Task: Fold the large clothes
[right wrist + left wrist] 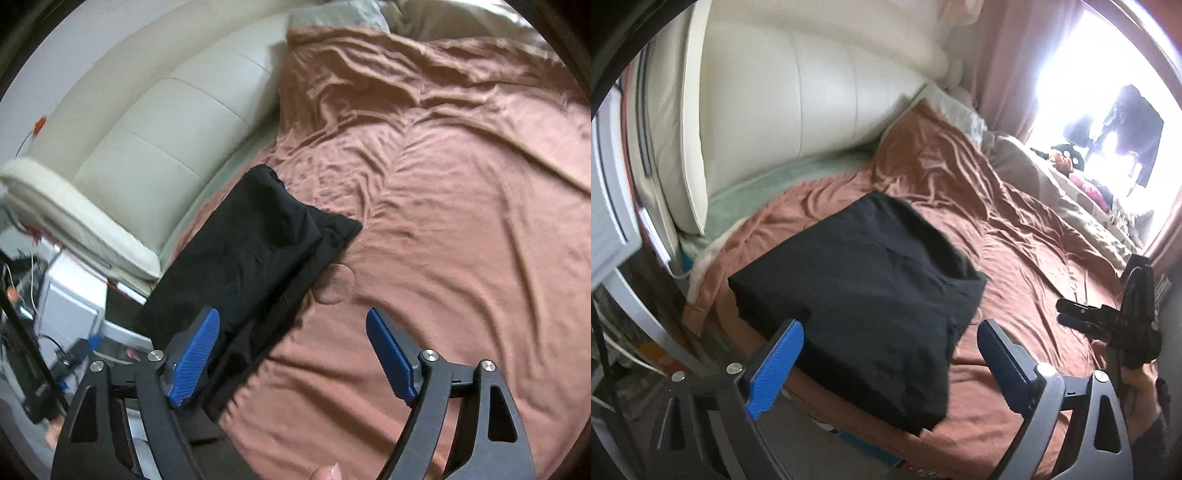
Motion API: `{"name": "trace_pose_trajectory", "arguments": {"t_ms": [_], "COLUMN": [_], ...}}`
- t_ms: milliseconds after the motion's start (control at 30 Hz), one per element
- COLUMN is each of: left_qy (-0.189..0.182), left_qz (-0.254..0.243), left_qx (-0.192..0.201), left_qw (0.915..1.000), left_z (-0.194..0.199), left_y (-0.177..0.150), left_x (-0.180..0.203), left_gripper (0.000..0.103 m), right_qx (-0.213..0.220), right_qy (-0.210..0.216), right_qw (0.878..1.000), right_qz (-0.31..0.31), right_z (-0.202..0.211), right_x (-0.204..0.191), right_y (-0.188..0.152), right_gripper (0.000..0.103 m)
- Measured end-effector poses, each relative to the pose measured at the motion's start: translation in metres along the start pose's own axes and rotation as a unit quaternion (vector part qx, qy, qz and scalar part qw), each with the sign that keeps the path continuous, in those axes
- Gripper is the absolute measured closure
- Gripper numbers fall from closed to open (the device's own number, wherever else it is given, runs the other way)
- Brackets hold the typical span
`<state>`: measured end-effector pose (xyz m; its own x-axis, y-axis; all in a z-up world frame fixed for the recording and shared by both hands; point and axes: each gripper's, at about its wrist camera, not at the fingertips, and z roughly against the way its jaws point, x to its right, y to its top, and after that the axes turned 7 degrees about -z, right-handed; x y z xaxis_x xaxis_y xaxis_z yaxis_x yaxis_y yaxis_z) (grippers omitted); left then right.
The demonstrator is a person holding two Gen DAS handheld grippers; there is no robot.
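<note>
A black garment (864, 295) lies folded into a thick rectangle on the rust-brown bedsheet (1015, 236), near the bed's left edge. It also shows in the right wrist view (251, 266), left of centre. My left gripper (886, 350) is open and empty, hovering over the garment's near edge. My right gripper (291, 347) is open and empty, above the sheet just right of the garment. The right gripper also shows in the left wrist view (1071, 314) at the far right, apart from the garment.
A cream padded headboard (798, 99) runs along the far left of the bed. Rumpled beige bedding (1071, 199) and small items lie by the bright window (1100, 74). A white bedside cabinet (70, 306) and cables stand left of the bed.
</note>
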<state>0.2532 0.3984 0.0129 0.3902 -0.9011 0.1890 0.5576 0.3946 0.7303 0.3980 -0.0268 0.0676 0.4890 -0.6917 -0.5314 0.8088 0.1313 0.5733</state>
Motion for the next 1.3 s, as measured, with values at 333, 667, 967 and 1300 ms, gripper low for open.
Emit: {"name": "trace_pose_trajectory", "arguments": {"t_ms": [333, 667, 967, 1300], "left_qy": [0.008, -0.031, -0.062, -0.097], "left_qz": [-0.027, -0.046, -0.072, -0.064], "left_qx": [0.053, 0.078, 0.090, 0.118], "left_qw": [0.9982, 0.9954, 0.9914, 0.9862], "left_z": [0.063, 0.107, 0.138, 0.190], "left_y": [-0.015, -0.039, -0.067, -0.105], "left_x": [0.054, 0.101, 0.144, 0.152], "left_gripper": [0.001, 0.001, 0.001, 0.001], "right_qx": [0.049, 0.082, 0.110, 0.137], "right_qy": [-0.002, -0.018, -0.036, -0.096], "right_qw": [0.998, 0.995, 0.992, 0.984], "right_qz": [0.030, 0.052, 0.055, 0.066], "right_z": [0.109, 0.194, 0.267, 0.316], "right_x": [-0.006, 0.003, 0.001, 0.000], "right_y": [-0.035, -0.076, -0.131, -0.200], "right_gripper": [0.000, 0.000, 0.000, 0.000]}}
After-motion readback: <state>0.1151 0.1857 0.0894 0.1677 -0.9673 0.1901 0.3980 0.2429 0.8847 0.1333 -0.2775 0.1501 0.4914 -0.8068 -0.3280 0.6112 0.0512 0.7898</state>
